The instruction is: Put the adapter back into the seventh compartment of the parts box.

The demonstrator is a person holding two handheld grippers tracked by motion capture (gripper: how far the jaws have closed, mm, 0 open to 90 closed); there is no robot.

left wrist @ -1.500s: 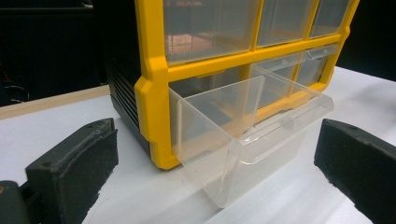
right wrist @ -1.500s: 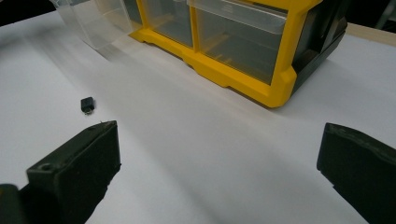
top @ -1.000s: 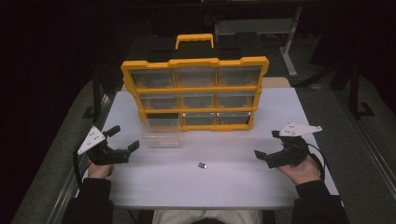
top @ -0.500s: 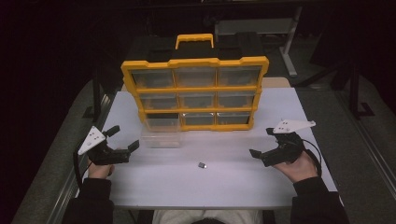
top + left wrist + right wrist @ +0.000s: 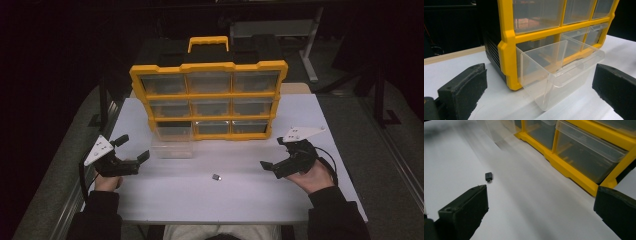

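White table (image 5: 150,200) bears a small black adapter (image 5: 216,177) — metal-tipped; both grippers (image 5: 131,148) (image 5: 271,153) gape, holding nothing.

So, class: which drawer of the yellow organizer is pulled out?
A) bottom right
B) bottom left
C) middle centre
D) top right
B: in the high view the clear drawer juts forward from the bottom-left slot of the yellow organizer, and the left gripper view shows the same drawer sticking out at the lower corner.
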